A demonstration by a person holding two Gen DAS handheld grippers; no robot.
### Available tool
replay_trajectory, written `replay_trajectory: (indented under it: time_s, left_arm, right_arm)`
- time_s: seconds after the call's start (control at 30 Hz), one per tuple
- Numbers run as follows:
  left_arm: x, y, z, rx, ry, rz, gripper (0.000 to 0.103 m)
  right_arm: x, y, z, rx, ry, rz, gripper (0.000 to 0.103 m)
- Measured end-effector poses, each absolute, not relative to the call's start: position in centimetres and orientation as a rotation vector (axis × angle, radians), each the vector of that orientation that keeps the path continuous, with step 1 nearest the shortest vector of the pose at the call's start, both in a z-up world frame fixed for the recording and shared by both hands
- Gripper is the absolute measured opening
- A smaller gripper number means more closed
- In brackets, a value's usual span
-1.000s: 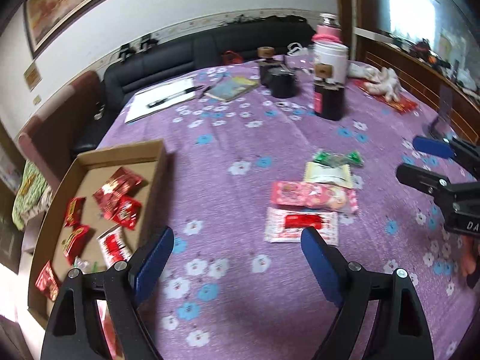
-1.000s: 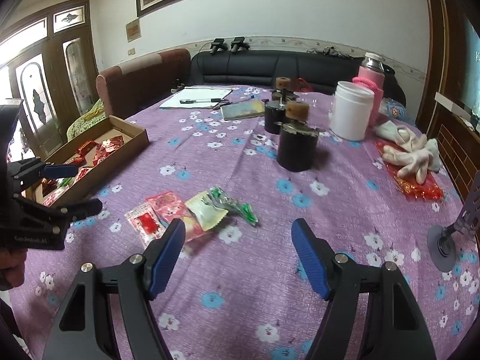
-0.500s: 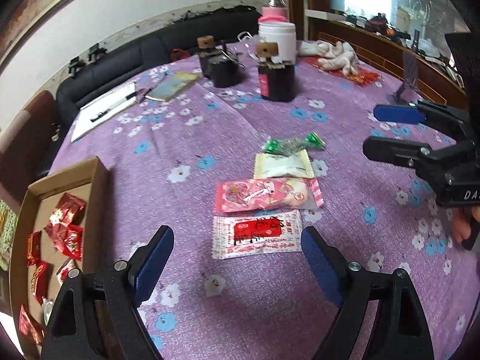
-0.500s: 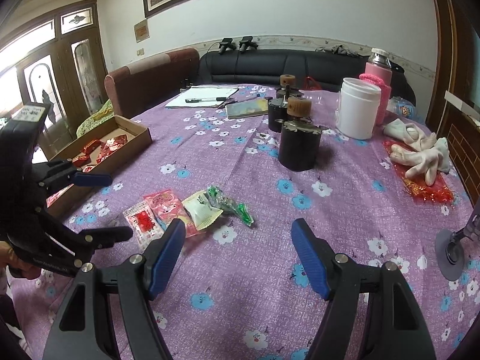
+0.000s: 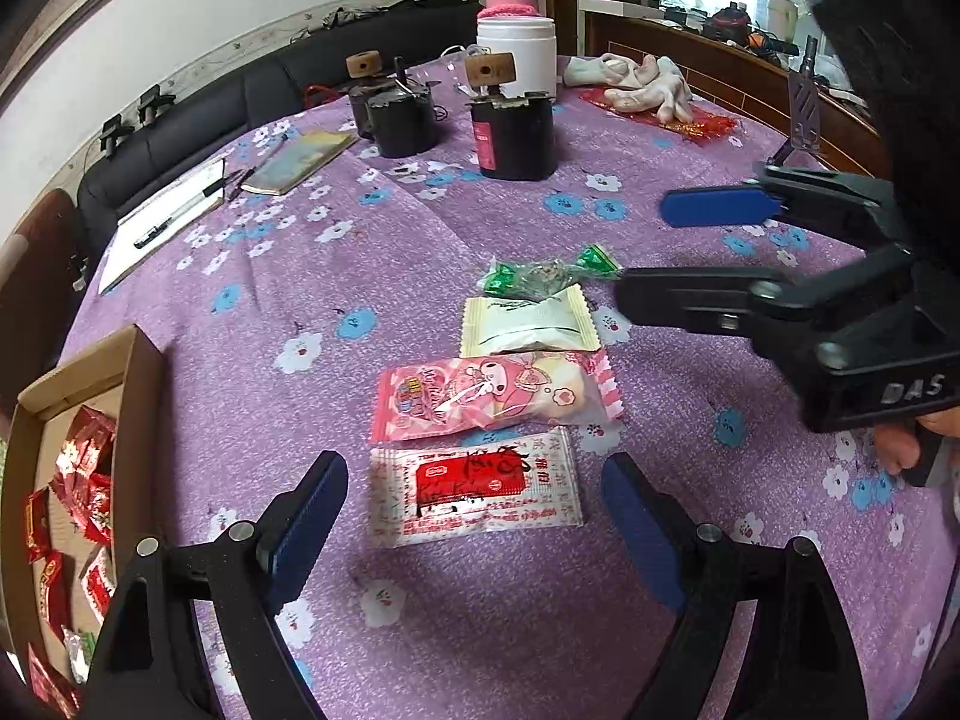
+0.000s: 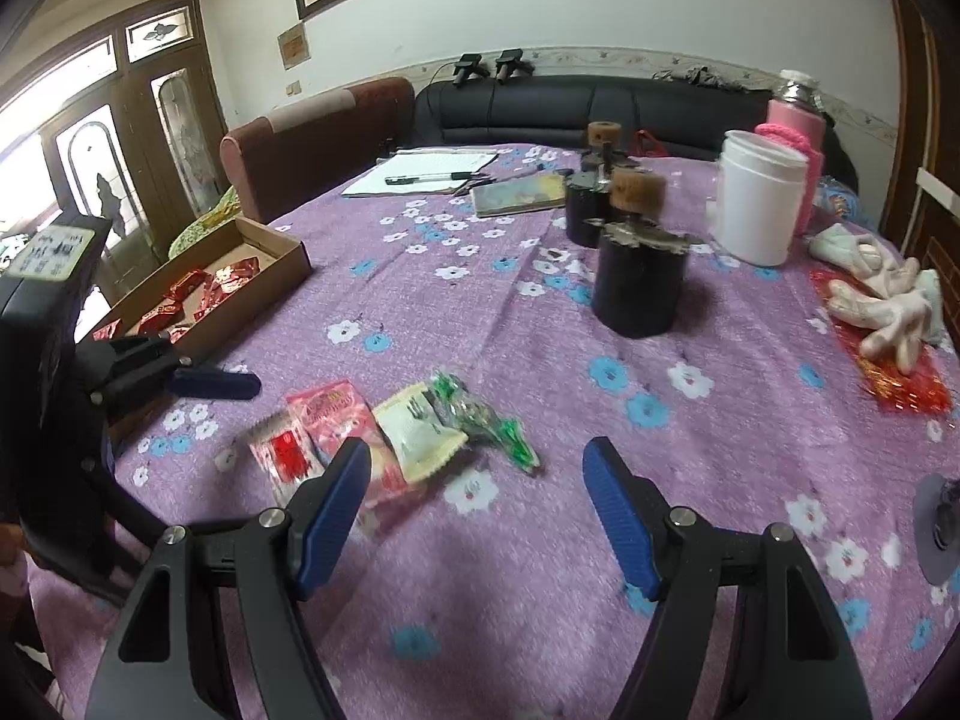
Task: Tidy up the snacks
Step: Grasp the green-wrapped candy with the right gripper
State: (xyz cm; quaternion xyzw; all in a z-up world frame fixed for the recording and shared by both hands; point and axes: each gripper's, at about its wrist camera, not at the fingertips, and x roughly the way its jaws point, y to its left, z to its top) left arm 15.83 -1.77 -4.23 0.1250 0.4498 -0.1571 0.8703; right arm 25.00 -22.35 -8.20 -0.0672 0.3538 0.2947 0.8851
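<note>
Snacks lined up between two spread grippers

Four snack packets (image 5: 480, 384) lie in a row on the purple cloth (image 5: 420, 228), near the cardboard box (image 6: 282, 246), which seems to hold red sweets. Left gripper (image 5: 474, 516) hovers released over the red-and-white packet (image 5: 474, 489); right gripper (image 6: 474, 492) hangs released, empty.

Right gripper (image 6: 471, 480) was wide open over the purple floral tablecloth (image 6: 540, 630), nothing between its jaws. Four snack packets (image 6: 384, 432) lay in a row just ahead-left. Left gripper (image 6: 210, 385) hovered between them and the cardboard box (image 6: 282, 246).
</note>
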Motion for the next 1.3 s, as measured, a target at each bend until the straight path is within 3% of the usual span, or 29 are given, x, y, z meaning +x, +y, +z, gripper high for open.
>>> replay_trajectory:
  time_s: [0.23, 0.33, 0.5, 0.63, 0.87, 0.97, 1.07, 1.3]
  left_arm:
    - [16.1, -1.8, -5.0, 0.246, 0.969, -0.352, 0.089]
    - [16.3, -1.7, -5.3, 0.233, 0.981, -0.357, 0.089]
    - [16.6, -1.6, -5.7, 0.213, 0.995, -0.362, 0.089]
    - [16.9, -1.6, -5.6, 0.198, 0.997, -0.356, 0.081]
    - [16.8, -1.5, -5.5, 0.191, 0.999, -0.35, 0.075]
    - [16.7, -1.6, -5.2, 0.19, 0.99, -0.352, 0.07]
    - [16.6, -1.8, -4.9, 0.184, 0.989, -0.364, 0.062]
    - [16.4, -1.7, -4.8, 0.156, 0.987, -0.371, 0.059]
  right_arm:
    - [27.3, -20.2, -8.9, -0.159, 0.781, 0.663, 0.07]
    - [28.1, -19.7, -9.7, -0.156, 0.816, 0.671, 0.052]
    - [28.8, -19.7, -10.7, -0.146, 0.843, 0.668, 0.051]
    - [29.1, -19.3, -10.8, -0.148, 0.841, 0.668, 0.051]
    - [29.1, -19.2, -10.7, -0.132, 0.846, 0.683, 0.034]
    - [29.0, -19.7, -10.4, -0.105, 0.842, 0.686, 0.02]
    - [28.8, -20.0, -10.2, -0.099, 0.838, 0.68, 0.015]
    - [28.6, -20.5, -10.2, -0.077, 0.84, 0.674, 0.007]
